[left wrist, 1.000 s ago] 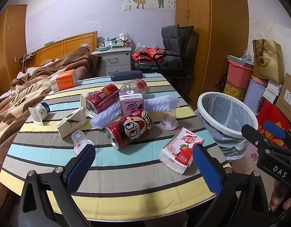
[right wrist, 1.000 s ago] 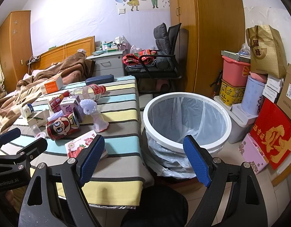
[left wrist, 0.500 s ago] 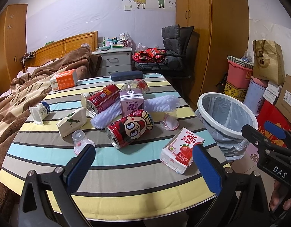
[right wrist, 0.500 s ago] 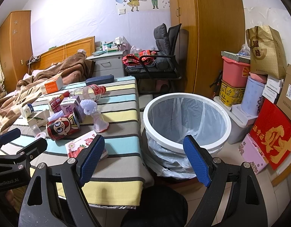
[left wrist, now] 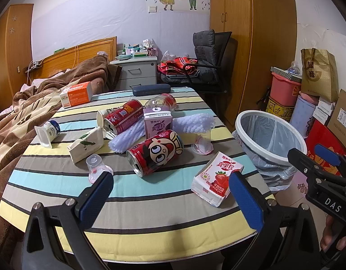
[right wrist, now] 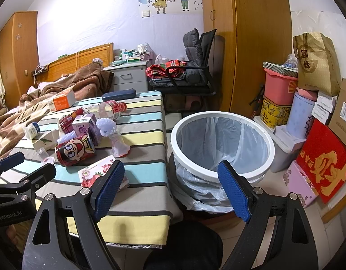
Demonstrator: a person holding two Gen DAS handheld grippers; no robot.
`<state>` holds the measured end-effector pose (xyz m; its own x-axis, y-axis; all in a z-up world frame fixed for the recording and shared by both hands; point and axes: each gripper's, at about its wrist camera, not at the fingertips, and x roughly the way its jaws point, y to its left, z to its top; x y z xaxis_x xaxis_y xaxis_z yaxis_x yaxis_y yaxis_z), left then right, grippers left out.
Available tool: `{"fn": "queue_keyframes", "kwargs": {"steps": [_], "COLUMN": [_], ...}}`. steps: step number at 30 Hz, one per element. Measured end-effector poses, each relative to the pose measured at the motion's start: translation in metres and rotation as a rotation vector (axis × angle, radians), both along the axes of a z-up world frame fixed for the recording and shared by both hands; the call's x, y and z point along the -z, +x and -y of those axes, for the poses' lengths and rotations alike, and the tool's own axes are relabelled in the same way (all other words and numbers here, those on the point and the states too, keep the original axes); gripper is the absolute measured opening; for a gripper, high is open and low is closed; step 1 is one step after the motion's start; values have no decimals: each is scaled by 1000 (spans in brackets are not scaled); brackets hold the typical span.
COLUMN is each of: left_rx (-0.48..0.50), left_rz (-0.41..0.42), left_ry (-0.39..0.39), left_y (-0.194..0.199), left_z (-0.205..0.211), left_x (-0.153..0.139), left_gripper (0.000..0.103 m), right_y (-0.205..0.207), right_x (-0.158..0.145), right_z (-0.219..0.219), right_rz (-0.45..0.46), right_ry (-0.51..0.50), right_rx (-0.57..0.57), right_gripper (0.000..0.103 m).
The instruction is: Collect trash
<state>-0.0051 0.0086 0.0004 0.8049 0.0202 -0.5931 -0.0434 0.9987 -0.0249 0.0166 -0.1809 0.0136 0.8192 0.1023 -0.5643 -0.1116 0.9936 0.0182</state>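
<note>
On a striped table (left wrist: 150,202) beside a bed, a scatter of trash lies in a loose group. Nearest the front edge is a strawberry milk carton (left wrist: 216,178), lying flat near the table's right side. Behind it, a red can with a cartoon face (left wrist: 156,151) lies on its side, its open end facing forward. Further back stand a purple drink carton (left wrist: 157,124), a second red can (left wrist: 123,118) on its side, and a clear plastic bottle (left wrist: 160,102) lying down. White foam netting (left wrist: 193,122) spreads beside the purple carton. A small yogurt pot (left wrist: 48,132) and a pale folded carton (left wrist: 86,144) lie toward the left.

Just beside the table's right edge stands a white-rimmed trash bin (right wrist: 222,144) lined with a clear bag.

The left gripper (left wrist: 170,199) hovers above the table's front edge, its blue-padded fingers spread wide, holding nothing. The right gripper (right wrist: 170,191) hangs between the table and the bin, fingers likewise spread wide and holding nothing.
</note>
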Motion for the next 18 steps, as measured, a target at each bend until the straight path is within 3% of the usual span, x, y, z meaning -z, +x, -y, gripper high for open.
{"fn": "queue_keyframes", "kwargs": {"steps": [18], "left_rx": [3], "left_rz": [0], "left_ry": [-1], "left_y": [0], "left_z": [0], "left_x": [0], "left_gripper": [103], "right_y": [-1], "right_x": [0], "right_z": [-2], "right_rz": [3], "right_ry": [-6], "right_rx": [0], "right_gripper": [87]}}
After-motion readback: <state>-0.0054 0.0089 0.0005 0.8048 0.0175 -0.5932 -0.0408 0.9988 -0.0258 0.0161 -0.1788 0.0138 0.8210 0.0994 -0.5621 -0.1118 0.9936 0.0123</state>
